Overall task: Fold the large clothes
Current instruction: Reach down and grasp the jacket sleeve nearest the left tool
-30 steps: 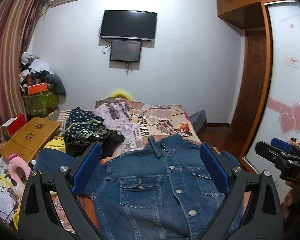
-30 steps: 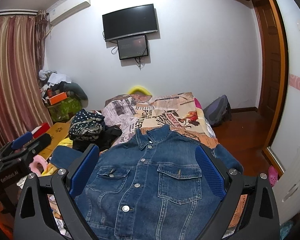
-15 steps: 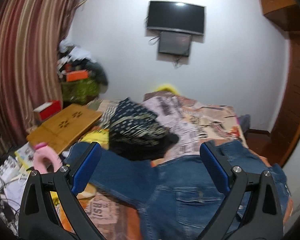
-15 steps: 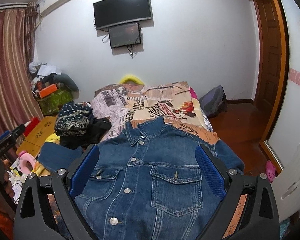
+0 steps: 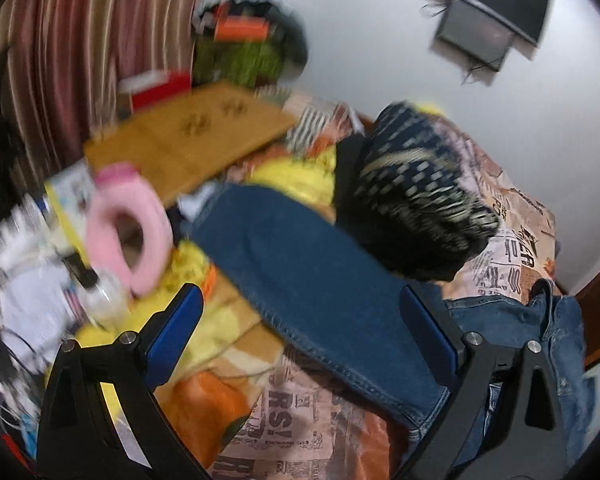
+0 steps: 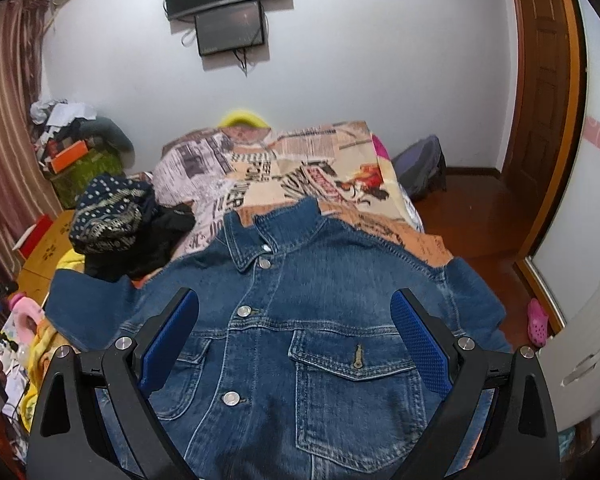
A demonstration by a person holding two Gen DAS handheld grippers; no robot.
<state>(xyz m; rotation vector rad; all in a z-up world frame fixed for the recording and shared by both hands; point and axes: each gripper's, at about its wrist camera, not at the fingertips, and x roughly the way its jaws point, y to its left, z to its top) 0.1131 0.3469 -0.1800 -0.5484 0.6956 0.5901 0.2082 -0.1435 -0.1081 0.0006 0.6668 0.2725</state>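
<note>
A blue denim jacket (image 6: 300, 320) lies front up and buttoned on the bed, collar toward the far wall. Its left sleeve (image 5: 308, 276) stretches out across the bedding. My left gripper (image 5: 300, 336) hovers open above that sleeve, its blue pads on either side of it with nothing held. Over the jacket's chest my right gripper (image 6: 296, 340) is open too, and nothing sits between its fingers. The left wrist view is blurred by motion.
A dark patterned heap of clothes (image 6: 112, 216) lies left of the jacket on the newspaper-print bedspread (image 6: 300, 168). A wooden lap table (image 5: 188, 140), a pink ring-shaped object (image 5: 128, 224) and clutter crowd the bed's left side. A door (image 6: 540, 80) and wardrobe stand on the right.
My left gripper has swung left and tilted down, from over the jacket's front to above its left sleeve. My right gripper has moved closer over the chest. Both stay open.
</note>
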